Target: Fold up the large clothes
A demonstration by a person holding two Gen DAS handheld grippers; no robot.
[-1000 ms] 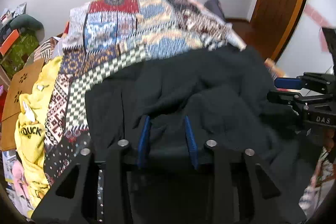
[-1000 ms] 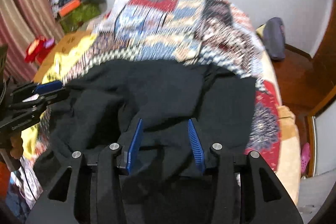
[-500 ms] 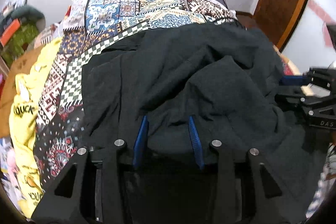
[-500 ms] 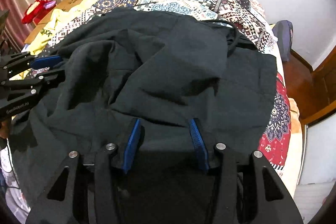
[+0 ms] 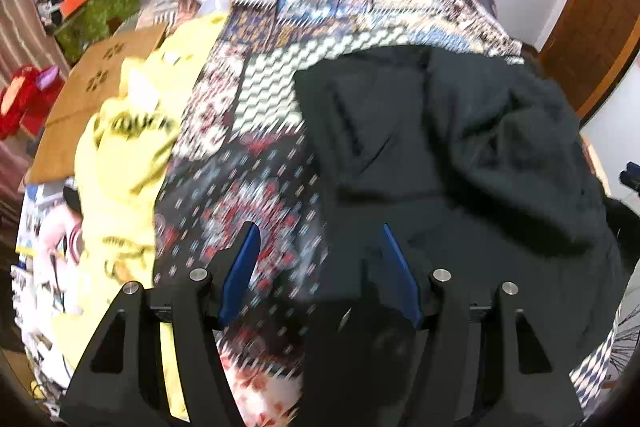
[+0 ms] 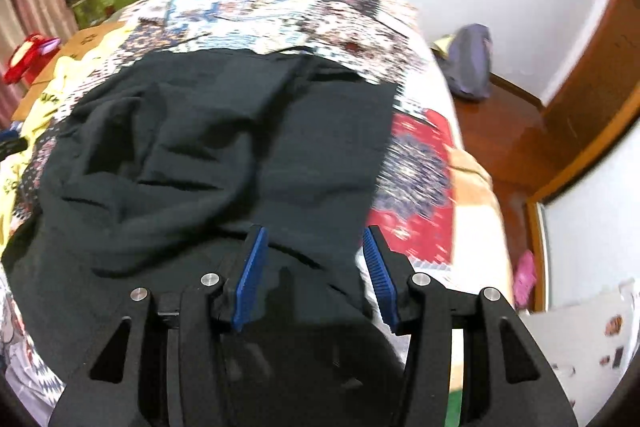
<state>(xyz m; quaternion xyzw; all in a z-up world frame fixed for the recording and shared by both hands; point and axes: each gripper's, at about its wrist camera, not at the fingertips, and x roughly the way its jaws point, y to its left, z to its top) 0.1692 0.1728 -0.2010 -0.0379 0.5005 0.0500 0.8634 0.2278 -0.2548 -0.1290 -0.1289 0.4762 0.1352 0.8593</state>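
Black garment (image 6: 224,155) is lying spread on the bed, over the patchwork bedspread (image 6: 280,7), bunched into thick folds on the side nearer the left claw and flatter on the right-hand side. Long axis is running from the near edge of the bed away toward the far wall; straight far edge is lying square across the bedspread, near end is draping under both cameras. Can't tell which end is collar or hem. Left claw (image 5: 316,267) is standing open, jaws having just been opening wider; it is sitting over the garment's left edge, with the right blue pad (image 5: 400,279) against dark cloth and the left one over bare bedspread (image 5: 248,179), nothing pinched. Left view is motion-blurred. Right claw (image 6: 314,271) is standing partly open over the garment's near right corner; dark cloth is filling the gap between the pads but they are not visibly pressing on it, and its jaws have just been opening slightly. A yellow printed garment (image 5: 120,163) is lying beside the black one on the left side of the bed, apart from it, with a brown cardboard box (image 5: 84,95) just beyond. A greyish bundle (image 6: 470,63) is sitting on the wooden floor (image 6: 516,135) to the right of the bed.
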